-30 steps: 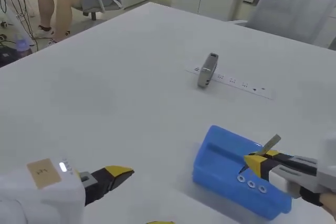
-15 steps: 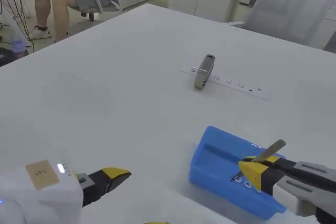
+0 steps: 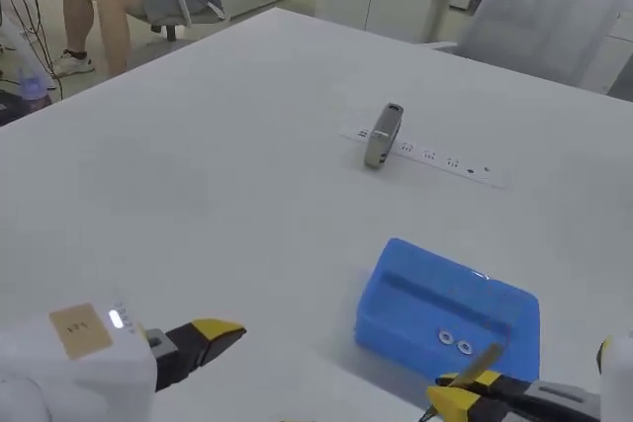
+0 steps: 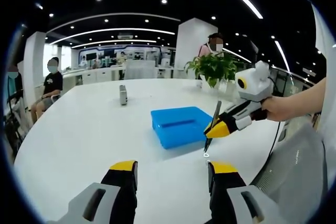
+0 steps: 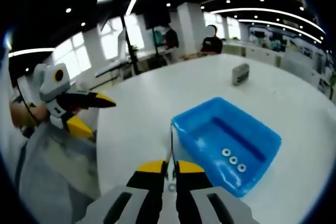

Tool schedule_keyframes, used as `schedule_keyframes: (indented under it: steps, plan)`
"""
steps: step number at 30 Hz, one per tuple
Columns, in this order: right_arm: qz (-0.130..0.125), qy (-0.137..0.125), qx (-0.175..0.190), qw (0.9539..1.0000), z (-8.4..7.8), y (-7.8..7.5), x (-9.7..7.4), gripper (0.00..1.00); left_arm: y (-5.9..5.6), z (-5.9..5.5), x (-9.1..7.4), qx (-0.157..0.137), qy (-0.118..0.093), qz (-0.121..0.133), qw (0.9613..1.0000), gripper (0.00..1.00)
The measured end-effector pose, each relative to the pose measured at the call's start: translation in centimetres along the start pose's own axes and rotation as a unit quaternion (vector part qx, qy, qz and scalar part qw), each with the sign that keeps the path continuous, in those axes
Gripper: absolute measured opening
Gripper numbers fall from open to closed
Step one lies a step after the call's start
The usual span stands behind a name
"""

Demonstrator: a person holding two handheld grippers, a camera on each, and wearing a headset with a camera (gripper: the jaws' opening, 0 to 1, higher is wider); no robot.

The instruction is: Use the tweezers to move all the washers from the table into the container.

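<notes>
Washers (image 5: 233, 160) rest in blue container (image 5: 207, 137), ahead and right of right gripper (image 5: 170, 166).
Its jaws clamp tweezers (image 5: 170, 140); left gripper (image 4: 174, 167) holds its jaws apart.

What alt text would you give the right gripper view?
The right gripper, shut on tweezers, points them over a white table near a blue container holding three washers. The left gripper hangs open at the left.

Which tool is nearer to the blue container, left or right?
Right. The right tool, shut on tweezers, is just beside the blue container; the left tool hangs far to its side.
</notes>
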State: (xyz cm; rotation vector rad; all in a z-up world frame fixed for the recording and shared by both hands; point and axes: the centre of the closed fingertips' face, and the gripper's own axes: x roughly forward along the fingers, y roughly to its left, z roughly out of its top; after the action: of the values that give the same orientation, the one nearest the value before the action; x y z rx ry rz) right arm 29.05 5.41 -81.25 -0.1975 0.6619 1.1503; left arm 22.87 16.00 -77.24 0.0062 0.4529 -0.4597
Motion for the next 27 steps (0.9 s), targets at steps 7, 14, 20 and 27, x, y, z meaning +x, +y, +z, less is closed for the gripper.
schedule_keyframes:
  steps: [7,14,20,27]
  plan:
    - [0.002,0.016,-0.002,0.9999,-1.0,0.2,0.3,0.04,-0.1,-0.1,0.0,0.002,0.004,-0.001,1.0000,0.53]
    - [0.001,0.021,-0.014,0.9997,-1.0,0.4,0.2,0.04,-0.1,-0.2,0.1,0.004,0.007,-0.003,1.0000,0.53]
    - [0.002,0.026,-0.021,0.9994,-1.2,0.6,0.2,0.04,-0.1,-0.3,0.1,0.005,0.008,-0.004,0.9999,0.52]
    - [-0.002,0.028,-0.047,0.9985,-1.3,0.9,0.1,0.04,-0.1,-0.3,0.1,0.008,0.010,-0.003,0.9999,0.52]
